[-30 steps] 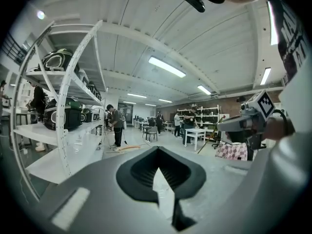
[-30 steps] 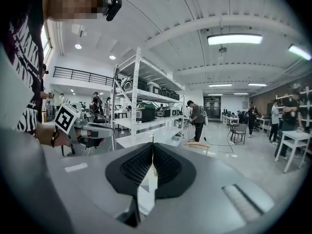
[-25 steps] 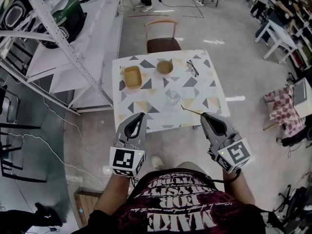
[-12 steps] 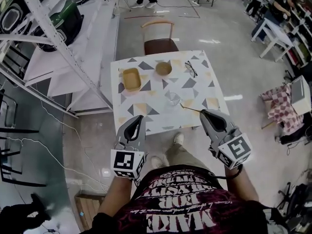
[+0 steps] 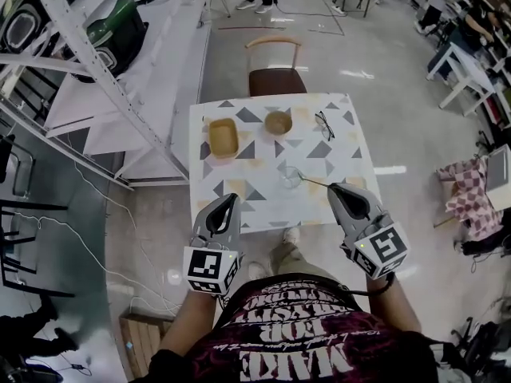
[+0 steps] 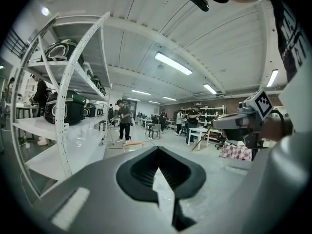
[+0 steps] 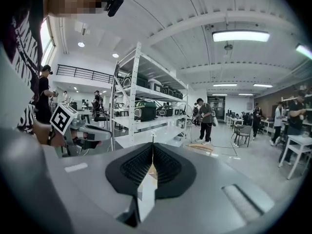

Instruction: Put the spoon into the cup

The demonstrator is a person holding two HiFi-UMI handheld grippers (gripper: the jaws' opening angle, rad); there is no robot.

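A clear glass cup (image 5: 290, 179) stands near the front of the patterned table (image 5: 239, 202). A thin spoon (image 5: 314, 184) lies on the cloth just right of the cup, its handle pointing toward the front right corner. My left gripper (image 5: 231, 199) hovers over the table's front edge, left of the cup, with its jaws shut and empty. Over the front right edge, close to the spoon's handle end, my right gripper (image 5: 334, 189) is also shut and holds nothing. In the gripper views, both the left gripper (image 6: 157, 148) and the right gripper (image 7: 152, 144) point out level into the room.
A rectangular wooden tray (image 5: 223, 136), a round wooden bowl (image 5: 279, 122) and a pair of glasses (image 5: 325, 124) lie at the table's far side. A chair (image 5: 275, 70) stands behind it, and a white shelf rack (image 5: 88, 70) runs along the left. People stand farther off.
The table has shifted slightly right and nearer in the head view as the person steps up. Both grippers stay shut in about the same pose.
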